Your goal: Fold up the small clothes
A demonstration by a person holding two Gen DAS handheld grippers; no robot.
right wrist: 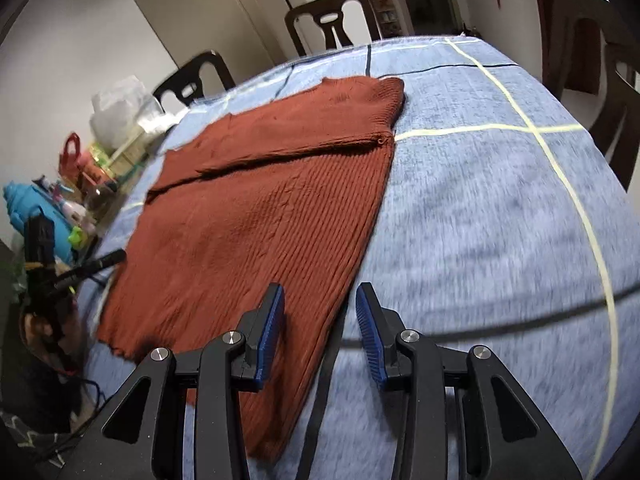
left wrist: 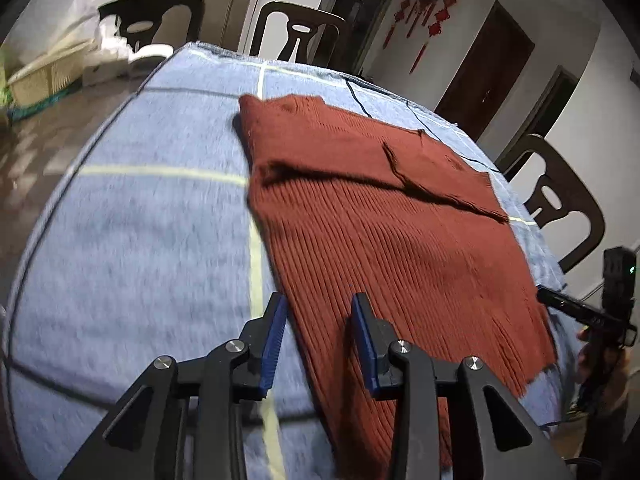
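My rust sweater (left wrist: 380, 216) lies on the tabletop (left wrist: 132, 240) with sleeves folded in, body fold still undone; left tool (left wrist: 320, 340) and right tool (right wrist: 320, 332) gape empty.

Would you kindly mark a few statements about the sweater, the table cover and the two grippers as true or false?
1. The sweater is rust red with a ribbed knit. True.
2. The sweater hangs over a chair back. False: it lies flat on the blue table cover, with its sleeves folded across the body.
3. The left gripper is shut on the sweater's hem. False: its jaws stand apart above the sweater's edge, gripping nothing.
4. The right gripper is open, holding nothing. True.
5. The table cover carries pale yellow-green lines. True.
6. No chairs stand around the table. False: a dark chair stands at the far side, with others nearby.
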